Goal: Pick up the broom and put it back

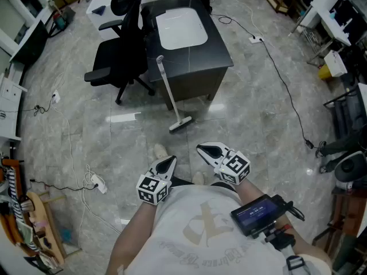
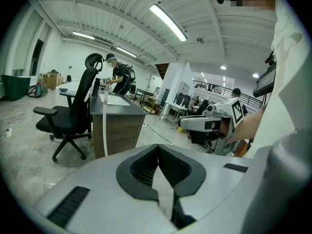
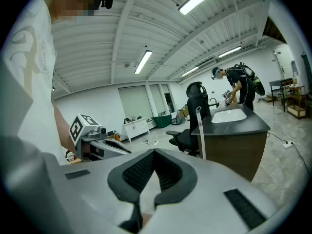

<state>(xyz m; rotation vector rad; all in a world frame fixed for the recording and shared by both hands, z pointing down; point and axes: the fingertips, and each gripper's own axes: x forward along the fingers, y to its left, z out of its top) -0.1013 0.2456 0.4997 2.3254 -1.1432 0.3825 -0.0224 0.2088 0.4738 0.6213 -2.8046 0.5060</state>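
Observation:
The broom (image 1: 172, 96) has a white handle and leans against the front of the dark desk (image 1: 198, 62), with its head on the floor. It also shows as a white stick in the left gripper view (image 2: 105, 126) and the right gripper view (image 3: 201, 133). My left gripper (image 1: 171, 161) (image 2: 158, 155) is held near my body, short of the broom, shut and with nothing in it. My right gripper (image 1: 201, 149) (image 3: 153, 155) hangs beside it, also shut and holding nothing. Each gripper appears in the other's view, the right gripper (image 2: 209, 123) and the left gripper (image 3: 92, 143).
A black office chair (image 1: 120, 53) stands left of the desk. A white basin (image 1: 180, 27) lies on the desktop. Cables and a power strip (image 1: 98, 183) run over the floor at left, another cable (image 1: 287, 90) at right. A person (image 2: 118, 77) stands behind the desk.

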